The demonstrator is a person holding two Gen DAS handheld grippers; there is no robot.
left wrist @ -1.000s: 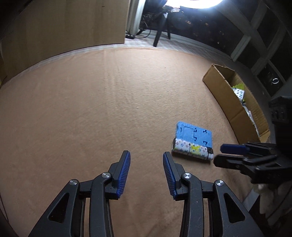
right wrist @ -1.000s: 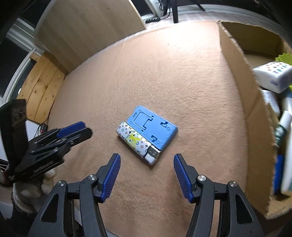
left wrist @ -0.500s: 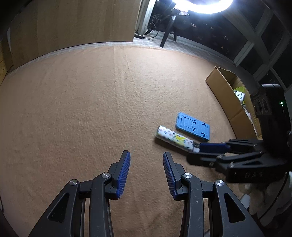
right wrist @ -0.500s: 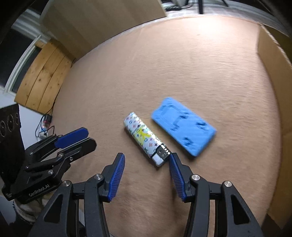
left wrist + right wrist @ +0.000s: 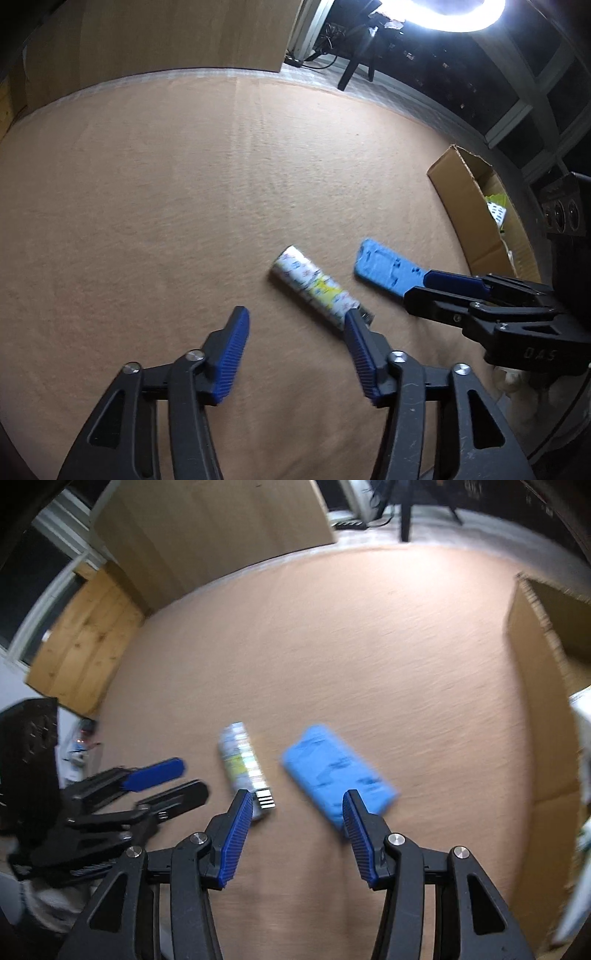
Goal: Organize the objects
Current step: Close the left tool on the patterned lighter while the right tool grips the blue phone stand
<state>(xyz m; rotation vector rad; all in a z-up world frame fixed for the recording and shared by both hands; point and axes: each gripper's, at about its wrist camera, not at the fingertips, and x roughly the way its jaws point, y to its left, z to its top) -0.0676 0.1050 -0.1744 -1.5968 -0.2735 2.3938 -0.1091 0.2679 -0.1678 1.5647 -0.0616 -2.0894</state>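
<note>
On the tan cloth-covered desk (image 5: 155, 206), seen from the left wrist, a patterned lighter (image 5: 314, 290) lies flat at a slant, its metal end just beside the tip of the left tool (image 5: 297, 325). That tool's jaws are opening with nothing between them. A blue plastic plate (image 5: 384, 267) lies near the lighter, apart from it, and the right tool (image 5: 439, 288) reaches in over the plate's near end. A cardboard box (image 5: 465, 206) stands at the desk's right edge with small items inside. From the right wrist, blurred, the right tool (image 5: 297, 808) hangs with jaws apart and holds nothing; the lighter (image 5: 242, 764) sits ahead of its left finger, the blue plate (image 5: 332, 771) ahead of its right finger. The left tool (image 5: 177, 781) comes in from the left, near the lighter. The box (image 5: 535, 686) stands to the right.
</note>
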